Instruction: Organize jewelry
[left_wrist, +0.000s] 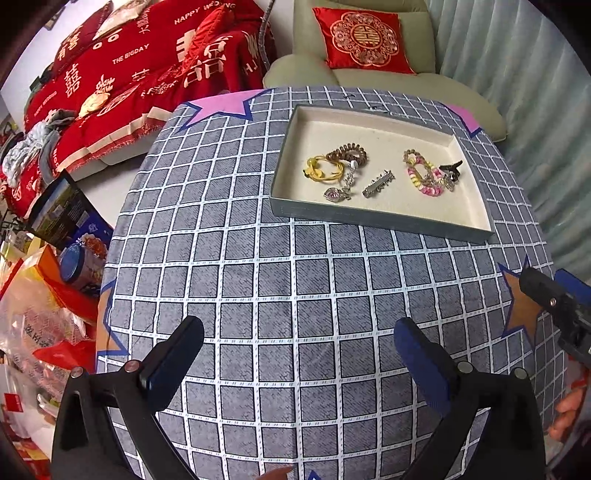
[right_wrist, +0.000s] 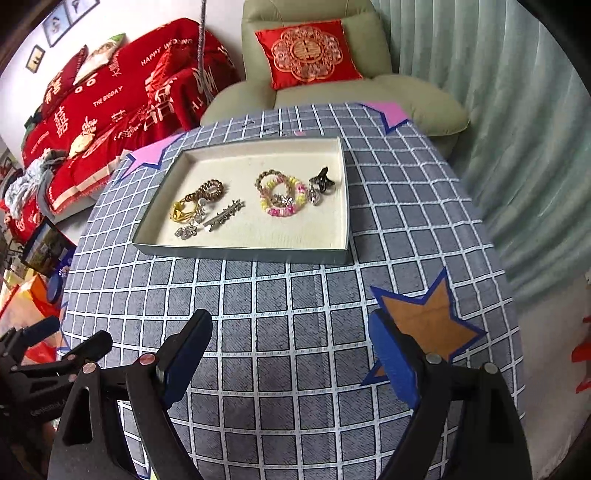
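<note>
A shallow grey tray (left_wrist: 369, 216) with a cream lining sits at the far side of the table; it also shows in the right wrist view (right_wrist: 240, 254). In it lie a brown coil hair tie (left_wrist: 347, 151), a yellow band (left_wrist: 323, 170), a silver heart pendant (left_wrist: 334, 194), a silver hair clip (left_wrist: 378, 183), a pink-and-yellow bracelet (left_wrist: 424, 177) and a small black claw clip (left_wrist: 450, 168). My left gripper (left_wrist: 299, 343) is open and empty over the near tablecloth. My right gripper (right_wrist: 290, 339) is open and empty, also well short of the tray.
The round table carries a grey checked cloth (left_wrist: 258, 277) with star patches, one orange (right_wrist: 428, 321). A green armchair with a red cushion (left_wrist: 364, 40) stands behind. A red-covered sofa (left_wrist: 129, 74) and bags (left_wrist: 44, 295) lie left. Curtains hang right.
</note>
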